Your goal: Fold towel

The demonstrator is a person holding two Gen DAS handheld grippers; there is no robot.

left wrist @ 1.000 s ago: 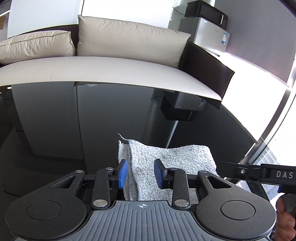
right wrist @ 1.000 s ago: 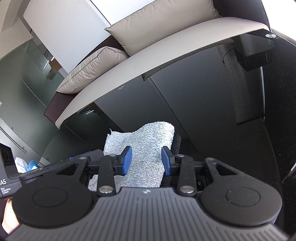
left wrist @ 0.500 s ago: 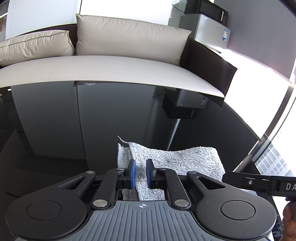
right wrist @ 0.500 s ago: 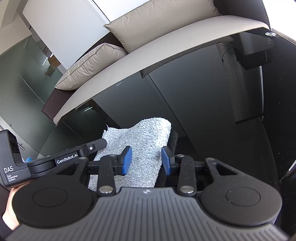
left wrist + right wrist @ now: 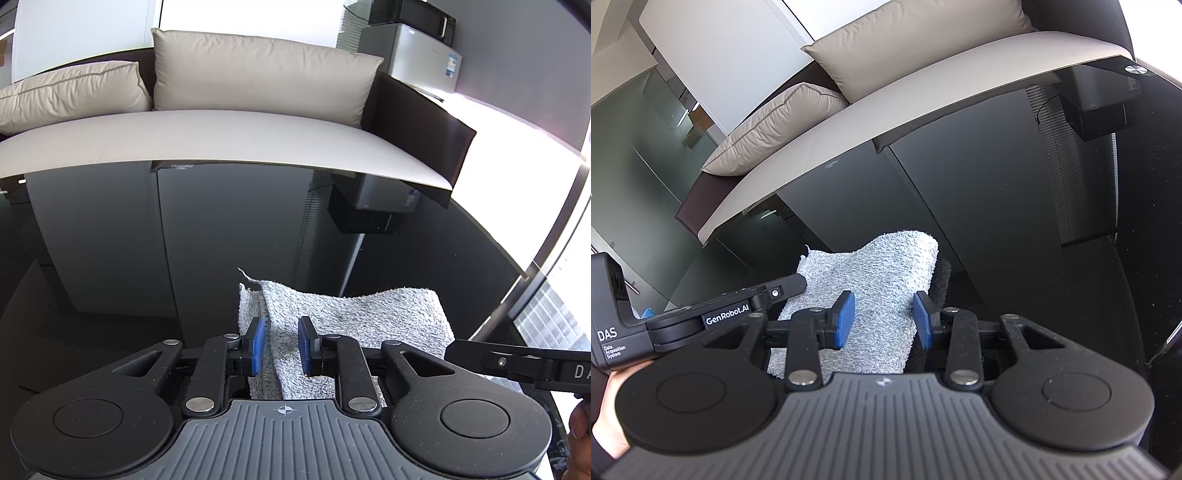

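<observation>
Grey terry towel (image 5: 354,321), folded, on glossy black table (image 5: 110,266).

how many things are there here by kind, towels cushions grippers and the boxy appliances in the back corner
towel: 1, grey, on the black glass table
cushions: 2, beige
grippers: 2, the left gripper, jaws opening with towel between them, and the right gripper, jaws apart over the towel
appliances: 2, a black one stacked on a silver one
total: 7

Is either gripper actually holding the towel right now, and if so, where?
Neither. The left gripper is opening over the towel's near-left edge; the right gripper is open above it.
</observation>
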